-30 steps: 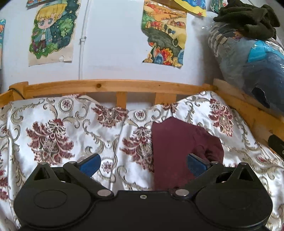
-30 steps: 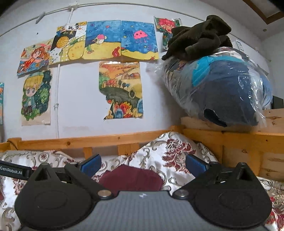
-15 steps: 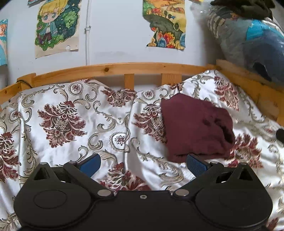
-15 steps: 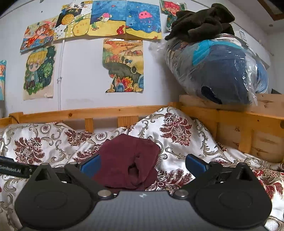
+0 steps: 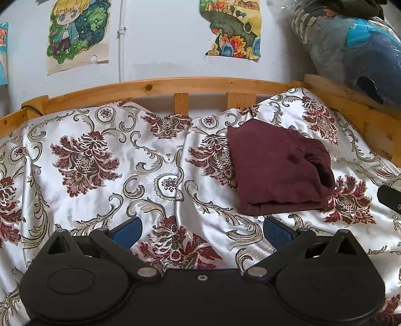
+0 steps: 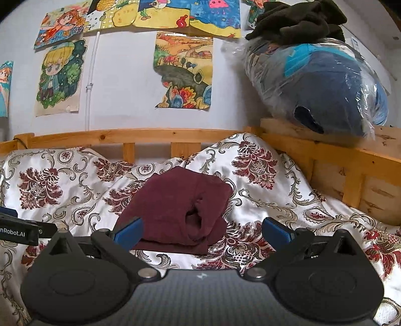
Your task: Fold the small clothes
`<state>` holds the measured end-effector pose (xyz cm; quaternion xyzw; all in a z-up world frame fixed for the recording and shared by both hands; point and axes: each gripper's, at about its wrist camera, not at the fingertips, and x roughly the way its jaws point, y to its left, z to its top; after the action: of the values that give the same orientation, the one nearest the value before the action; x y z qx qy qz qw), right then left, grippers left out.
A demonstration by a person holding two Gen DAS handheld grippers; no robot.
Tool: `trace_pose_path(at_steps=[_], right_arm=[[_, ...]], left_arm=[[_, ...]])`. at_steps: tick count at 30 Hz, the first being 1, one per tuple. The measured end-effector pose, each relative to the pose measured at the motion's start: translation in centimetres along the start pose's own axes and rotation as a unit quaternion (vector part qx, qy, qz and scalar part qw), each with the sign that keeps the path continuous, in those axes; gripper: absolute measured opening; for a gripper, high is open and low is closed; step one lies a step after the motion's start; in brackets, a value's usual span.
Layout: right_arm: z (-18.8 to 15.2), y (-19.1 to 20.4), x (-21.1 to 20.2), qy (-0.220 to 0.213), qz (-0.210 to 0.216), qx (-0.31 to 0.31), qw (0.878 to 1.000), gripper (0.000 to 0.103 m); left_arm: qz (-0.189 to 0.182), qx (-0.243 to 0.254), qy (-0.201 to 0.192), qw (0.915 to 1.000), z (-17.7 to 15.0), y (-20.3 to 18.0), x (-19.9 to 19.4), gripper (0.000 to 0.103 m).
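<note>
Maroon garment, soft, light, folded, lies ahead of spread, empty right gripper; best pinched at its near edge.

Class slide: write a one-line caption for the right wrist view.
Open right claw faces a folded maroon garment lying on a floral bedspread.

A folded garment lies on the bedspread, at about one o'clock from the left gripper and straight ahead at twelve o'clock, a little to eleven, from the right gripper. Behind the bedspread, at twelve o'clock, runs the bed rail, with the wall and its drawings beyond. At two o'clock a plastic-wrapped bundle rests on the side rail, with a heap of cloth on top of it.
</note>
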<state>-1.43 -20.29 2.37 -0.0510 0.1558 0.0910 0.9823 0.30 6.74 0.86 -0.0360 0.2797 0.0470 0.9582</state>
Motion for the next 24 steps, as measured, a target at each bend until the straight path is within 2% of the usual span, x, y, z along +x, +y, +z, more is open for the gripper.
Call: trace_pose_path(at_steps=[24], right_arm=[[0.19,-0.51,0.21,0.001,-0.009,0.009,1.0,0.103]], left_arm=[[0.0,0.003,0.001,1.0,0.01,-0.17,-0.25,0.102]])
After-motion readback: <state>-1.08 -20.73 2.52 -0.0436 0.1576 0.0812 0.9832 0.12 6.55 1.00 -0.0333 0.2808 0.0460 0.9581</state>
